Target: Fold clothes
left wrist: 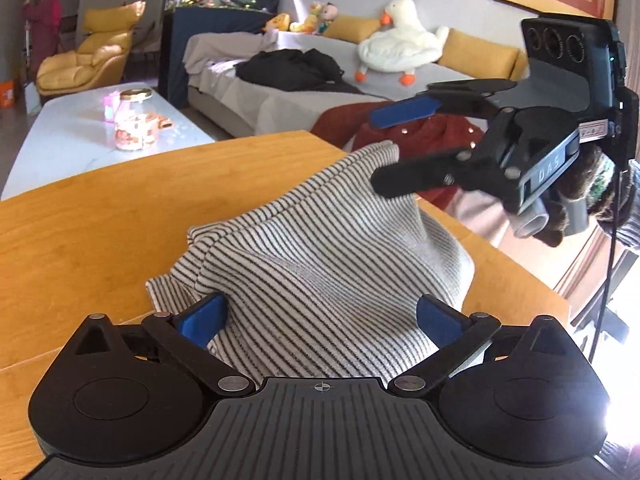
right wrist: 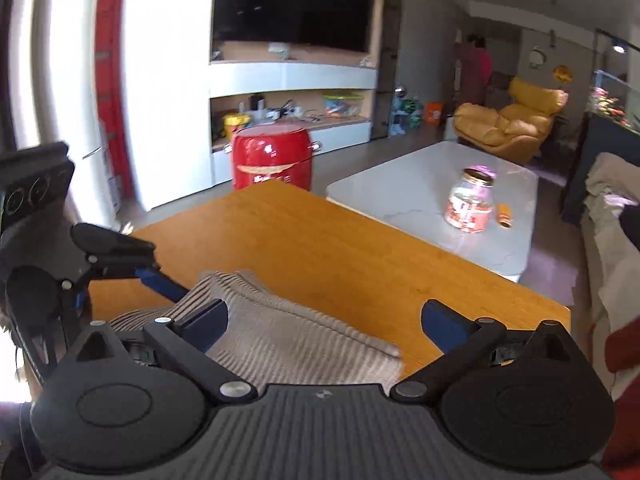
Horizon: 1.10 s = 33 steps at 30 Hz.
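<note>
Left fingers (left wrist: 320,316): yours stand spread wide, low over the near part of the striped garment; the cloth lies between them, and the pads do not press on it.
Striped garment (left wrist: 320,248): a white knit with thin dark stripes, bunched in a loose heap on the wooden counter (left wrist: 100,216), with one corner raised towards the right.
Right fingers (left wrist: 386,152): seen from your left wrist camera, they come in from the right, tilted, one blue-padded finger above and one black finger below, parted wide. The lower finger touches the raised corner of the garment, but nothing is pinched.
Right wrist view: your right fingers (right wrist: 324,320) gape wide over the garment's (right wrist: 288,336) edge, which is blurred here; the left gripper (right wrist: 160,280) reaches in from the left, one blue finger at the cloth.
Beyond the counter: a white marble-topped table (left wrist: 72,136) with a glass jar (left wrist: 134,120), and a sofa with a plush goose (left wrist: 400,40).
</note>
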Each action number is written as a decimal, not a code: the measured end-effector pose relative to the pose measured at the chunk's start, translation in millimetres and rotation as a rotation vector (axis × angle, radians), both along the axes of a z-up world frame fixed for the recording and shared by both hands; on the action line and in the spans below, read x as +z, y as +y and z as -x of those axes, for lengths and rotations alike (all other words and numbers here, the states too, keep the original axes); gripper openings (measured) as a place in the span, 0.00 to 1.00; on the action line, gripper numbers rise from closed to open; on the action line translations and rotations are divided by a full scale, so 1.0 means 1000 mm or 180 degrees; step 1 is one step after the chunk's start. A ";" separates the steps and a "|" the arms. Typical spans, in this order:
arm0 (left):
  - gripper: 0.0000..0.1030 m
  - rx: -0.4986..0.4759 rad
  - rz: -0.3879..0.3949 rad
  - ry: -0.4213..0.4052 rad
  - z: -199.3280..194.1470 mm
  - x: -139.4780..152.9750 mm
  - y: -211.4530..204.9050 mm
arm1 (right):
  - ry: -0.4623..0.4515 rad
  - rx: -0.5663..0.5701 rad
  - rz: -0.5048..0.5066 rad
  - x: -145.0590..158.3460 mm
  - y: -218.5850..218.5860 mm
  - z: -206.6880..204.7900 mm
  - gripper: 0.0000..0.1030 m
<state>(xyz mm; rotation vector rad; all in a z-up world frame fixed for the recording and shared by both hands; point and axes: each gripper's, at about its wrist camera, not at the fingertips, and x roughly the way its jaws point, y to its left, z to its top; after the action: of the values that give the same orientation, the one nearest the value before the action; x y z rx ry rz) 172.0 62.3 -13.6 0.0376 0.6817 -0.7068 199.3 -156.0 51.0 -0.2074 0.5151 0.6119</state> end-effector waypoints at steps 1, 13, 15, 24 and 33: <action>1.00 0.0020 -0.0008 0.0012 0.000 -0.002 0.000 | -0.0019 -0.0220 -0.0005 -0.006 -0.006 -0.002 1.00; 1.00 0.0292 -0.0122 -0.0122 0.005 0.012 0.008 | -0.0019 -0.0954 0.0545 -0.073 0.011 -0.015 1.00; 1.00 0.0309 -0.0146 -0.0409 0.013 0.030 0.006 | -0.0025 -0.0990 0.0558 -0.073 0.015 -0.017 1.00; 1.00 -0.0226 -0.0235 -0.0324 -0.016 0.030 -0.034 | 0.0145 -0.1100 0.0290 -0.073 0.005 -0.013 1.00; 1.00 0.0046 -0.0290 -0.0057 -0.042 0.002 -0.020 | 0.0146 -0.1241 -0.0140 -0.050 -0.017 -0.001 1.00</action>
<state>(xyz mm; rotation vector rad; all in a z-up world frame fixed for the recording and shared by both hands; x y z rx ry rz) 213.8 42.5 -11.4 0.1224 0.6960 -0.6606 200.5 -173.4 1.1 -0.0479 0.5679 0.2479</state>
